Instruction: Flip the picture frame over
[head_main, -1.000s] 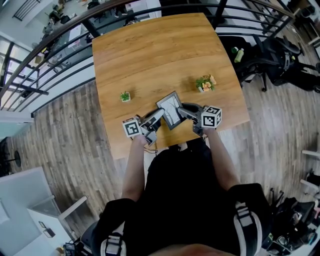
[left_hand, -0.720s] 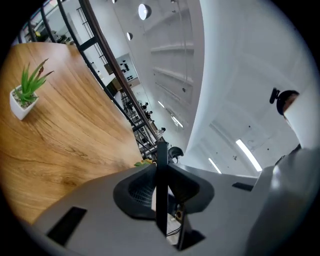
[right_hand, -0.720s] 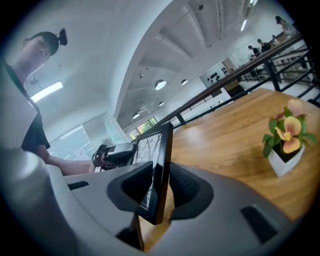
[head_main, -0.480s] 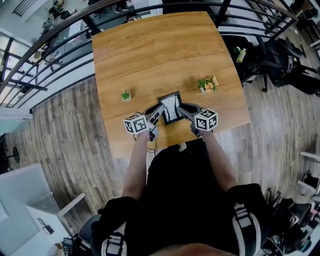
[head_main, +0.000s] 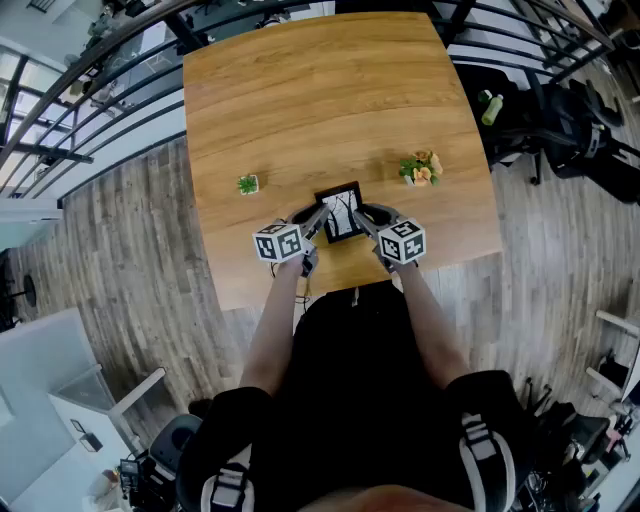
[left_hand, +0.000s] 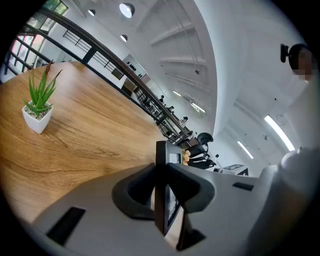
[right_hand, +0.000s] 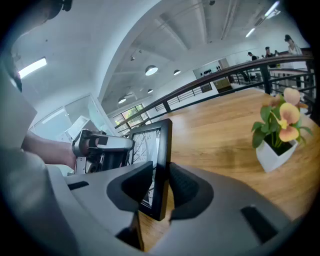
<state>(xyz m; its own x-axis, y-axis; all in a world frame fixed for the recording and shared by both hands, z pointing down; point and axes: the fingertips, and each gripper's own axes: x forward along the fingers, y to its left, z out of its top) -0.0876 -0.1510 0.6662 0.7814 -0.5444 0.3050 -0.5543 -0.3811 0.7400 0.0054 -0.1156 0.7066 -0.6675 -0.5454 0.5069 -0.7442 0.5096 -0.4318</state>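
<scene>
A black picture frame (head_main: 341, 211) with a pale tree drawing hangs just over the near part of the wooden table (head_main: 300, 90), picture side facing up toward me. My left gripper (head_main: 314, 222) is shut on its left edge and my right gripper (head_main: 364, 221) is shut on its right edge. In the left gripper view the frame (left_hand: 160, 155) stands edge-on between the pads of the left gripper (left_hand: 162, 187). From the right gripper view, the frame (right_hand: 150, 145) is pinched by my right gripper (right_hand: 162, 187), with the left gripper (right_hand: 100, 150) beyond it.
A small green plant in a white pot (head_main: 247, 184) (left_hand: 39, 107) stands left of the frame. A flowering plant in a white pot (head_main: 420, 169) (right_hand: 277, 135) stands to the right. A railing runs behind the table. Chairs and bags sit at the right.
Both grippers have sunk toward the table with the frame held between them. The frame has turned from a skewed angle to square with the table edge.
</scene>
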